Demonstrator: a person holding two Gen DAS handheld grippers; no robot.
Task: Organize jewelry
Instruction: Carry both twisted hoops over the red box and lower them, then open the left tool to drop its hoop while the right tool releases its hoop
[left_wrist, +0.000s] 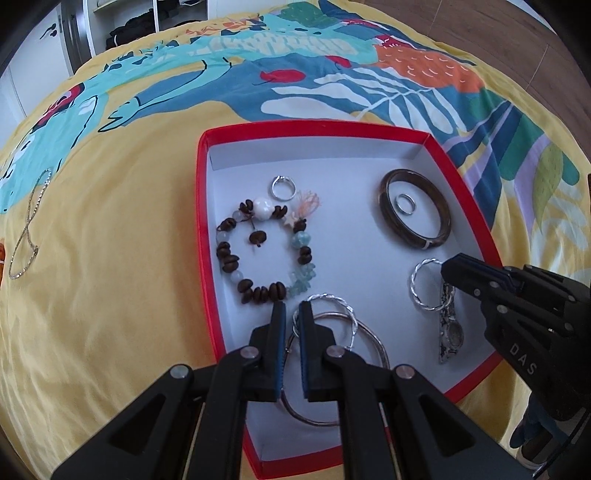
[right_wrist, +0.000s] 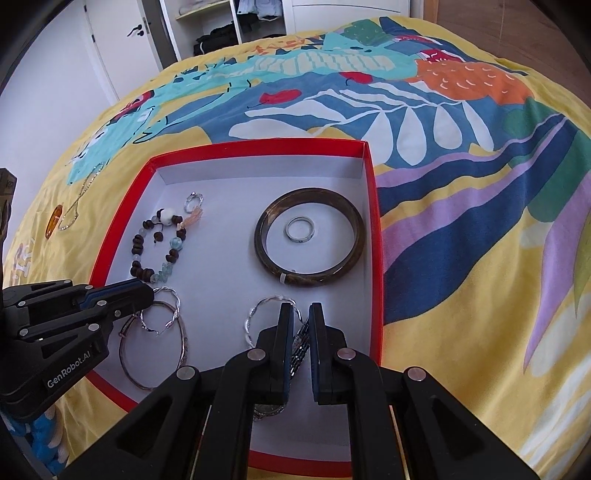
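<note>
A red box with a white floor lies on the bedspread. It holds a beaded bracelet, a brown bangle around a small ring, another ring, a thin bangle and a watch. My left gripper is low in the box's near left part, shut on a twisted silver hoop that lies over the thin bangle. My right gripper is shut at the rim of a second twisted hoop, above the watch strap.
A thin silver chain lies on the yellow patterned bedspread left of the box, with an amber piece beside it. Wardrobe shelves and a door stand beyond the bed.
</note>
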